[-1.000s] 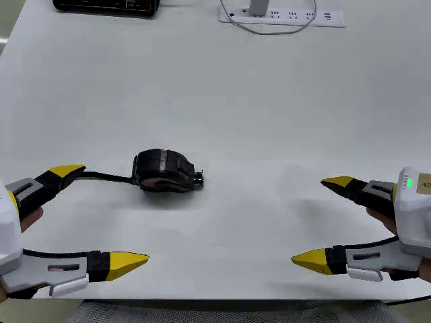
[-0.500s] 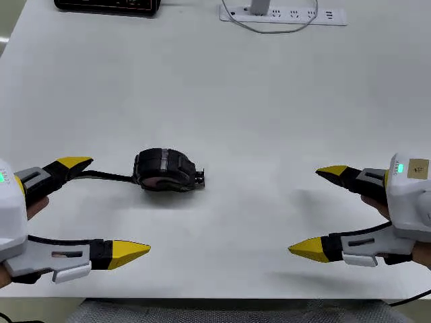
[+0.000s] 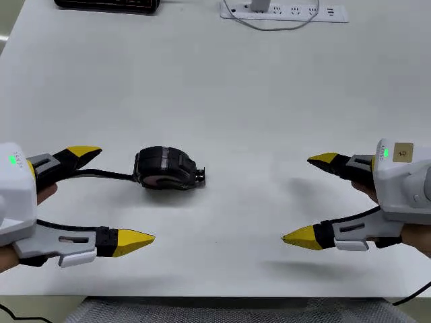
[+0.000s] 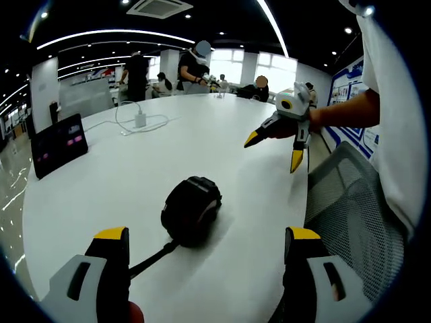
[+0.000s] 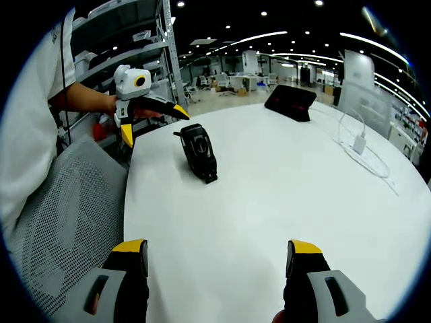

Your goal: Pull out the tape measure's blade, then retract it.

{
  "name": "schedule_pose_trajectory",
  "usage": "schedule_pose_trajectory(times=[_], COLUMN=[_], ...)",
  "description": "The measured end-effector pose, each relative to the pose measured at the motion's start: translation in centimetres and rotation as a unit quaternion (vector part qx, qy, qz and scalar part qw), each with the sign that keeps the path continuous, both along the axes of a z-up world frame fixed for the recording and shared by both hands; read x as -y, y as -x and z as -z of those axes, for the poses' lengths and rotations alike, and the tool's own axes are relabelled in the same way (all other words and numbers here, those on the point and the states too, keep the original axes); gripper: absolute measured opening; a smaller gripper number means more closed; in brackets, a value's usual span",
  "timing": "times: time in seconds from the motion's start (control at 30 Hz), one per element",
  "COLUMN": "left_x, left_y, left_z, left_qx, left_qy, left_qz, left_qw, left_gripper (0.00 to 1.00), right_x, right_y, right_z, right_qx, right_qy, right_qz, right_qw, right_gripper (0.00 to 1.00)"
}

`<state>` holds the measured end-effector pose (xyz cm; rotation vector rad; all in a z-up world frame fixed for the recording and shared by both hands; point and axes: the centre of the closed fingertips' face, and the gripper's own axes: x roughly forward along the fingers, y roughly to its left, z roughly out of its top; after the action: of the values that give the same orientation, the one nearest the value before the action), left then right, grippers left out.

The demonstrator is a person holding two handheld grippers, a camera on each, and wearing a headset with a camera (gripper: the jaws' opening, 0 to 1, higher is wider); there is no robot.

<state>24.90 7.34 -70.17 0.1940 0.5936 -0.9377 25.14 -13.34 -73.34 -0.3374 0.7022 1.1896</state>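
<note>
While left gripper (image 3: pixel 121 193) gapes wide, tape measure (image 3: pixel 165 169) just ahead, apart

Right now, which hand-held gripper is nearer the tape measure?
Left. The left hand-held gripper is beside the tape measure, at its strap; the right hand-held gripper is well off, opposite side.

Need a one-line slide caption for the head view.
Open left gripper and open right gripper flank a black, fully retracted tape measure lying on the white workbench.

We list: white round table (image 3: pixel 269 101); grey mesh chair (image 5: pixel 67 202); metal shelving (image 5: pixel 128 40); bright windows (image 4: pixel 283 70); strip lights (image 4: pixel 273 27) on dark ceiling.
</note>
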Motion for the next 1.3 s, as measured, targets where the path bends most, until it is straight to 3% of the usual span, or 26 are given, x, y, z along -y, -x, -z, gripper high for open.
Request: schedule_pose_trajectory(times=[0.57, 0.63, 0.73, 0.77, 1.07, 1.3], left_x=[0.5, 0.5, 0.5, 0.5, 0.6, 0.8], left_y=[-1.5, -1.7, -2.0, -2.2, -2.5, -2.6], left_z=[0.5, 0.3, 0.3, 0.2, 0.8, 1.5], left_qx=[0.000, 0.010, 0.009, 0.017, 0.010, 0.004], left_qy=[-0.024, -0.026, -0.027, -0.032, -0.039, -0.059], left_qz=[0.039, 0.044, 0.047, 0.049, 0.066, 0.092], left_qw=[0.9990, 0.9987, 0.9985, 0.9981, 0.9970, 0.9940], left_gripper=[0.91, 0.89, 0.87, 0.87, 0.85, 0.83], right_x=[-1.6, -1.8, -2.0, -2.1, -2.8, -3.4], right_y=[-0.8, -1.0, -1.2, -1.3, -1.8, -2.2], right_z=[0.2, 0.2, 0.1, 0.1, 0.5, 0.8], right_qx=[0.010, 0.011, 0.013, 0.012, 0.012, 0.013], right_qy=[0.011, 0.011, 0.011, 0.011, 0.014, 0.018], right_qz=[-0.043, -0.046, -0.050, -0.051, -0.063, -0.075], right_qw=[0.9990, 0.9988, 0.9986, 0.9986, 0.9978, 0.9970], right_gripper=[0.83, 0.83, 0.83, 0.83, 0.84, 0.83])
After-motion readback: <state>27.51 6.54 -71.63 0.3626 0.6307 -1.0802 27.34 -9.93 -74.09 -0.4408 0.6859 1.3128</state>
